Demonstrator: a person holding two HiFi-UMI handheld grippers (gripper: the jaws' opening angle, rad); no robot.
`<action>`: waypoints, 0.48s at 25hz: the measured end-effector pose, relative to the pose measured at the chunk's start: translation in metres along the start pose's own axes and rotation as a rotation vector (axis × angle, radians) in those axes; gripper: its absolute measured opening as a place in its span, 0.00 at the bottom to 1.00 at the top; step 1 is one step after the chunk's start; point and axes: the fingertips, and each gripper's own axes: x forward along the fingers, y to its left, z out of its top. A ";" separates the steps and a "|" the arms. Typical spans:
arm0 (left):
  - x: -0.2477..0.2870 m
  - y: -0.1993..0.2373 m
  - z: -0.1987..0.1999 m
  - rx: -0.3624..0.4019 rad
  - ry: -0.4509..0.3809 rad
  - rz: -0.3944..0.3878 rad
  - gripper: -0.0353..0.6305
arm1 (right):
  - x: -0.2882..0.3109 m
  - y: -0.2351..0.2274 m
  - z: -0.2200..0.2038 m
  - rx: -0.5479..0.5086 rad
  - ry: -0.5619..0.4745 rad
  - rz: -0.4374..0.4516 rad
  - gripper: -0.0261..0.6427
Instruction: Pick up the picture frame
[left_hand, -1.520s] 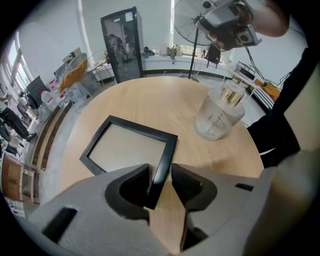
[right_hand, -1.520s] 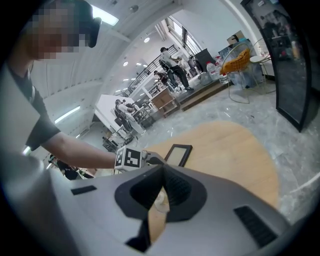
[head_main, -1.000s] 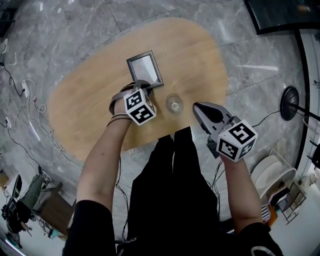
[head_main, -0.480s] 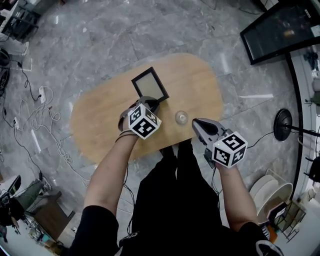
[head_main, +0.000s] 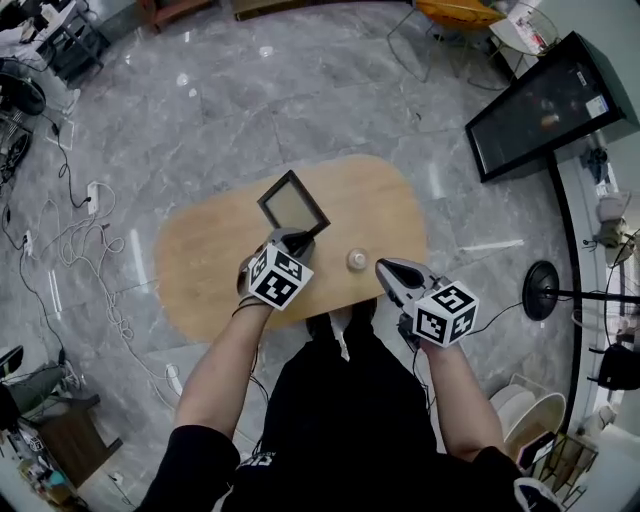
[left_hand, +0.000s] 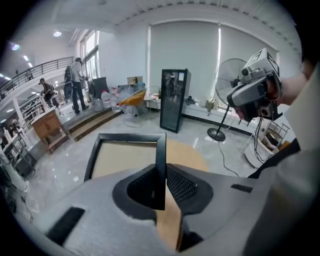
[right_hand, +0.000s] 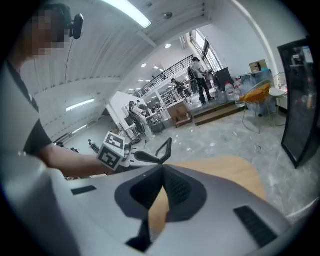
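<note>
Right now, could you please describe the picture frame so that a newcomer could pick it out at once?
Find the oval wooden table on the grey marble floor. Over its near side the left gripper is clamped on one edge of the picture frame. It is a flat rectangle with a black border, unlike the small round clear object beside it.
</note>
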 end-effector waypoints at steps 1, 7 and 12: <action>-0.009 0.000 0.003 -0.007 -0.015 0.012 0.17 | -0.004 0.005 0.003 -0.010 0.001 0.001 0.05; -0.053 -0.005 0.033 -0.024 -0.114 0.078 0.17 | -0.036 0.021 0.025 -0.095 -0.028 -0.003 0.05; -0.073 -0.021 0.067 -0.034 -0.167 0.116 0.17 | -0.081 0.006 0.038 -0.106 -0.082 -0.017 0.05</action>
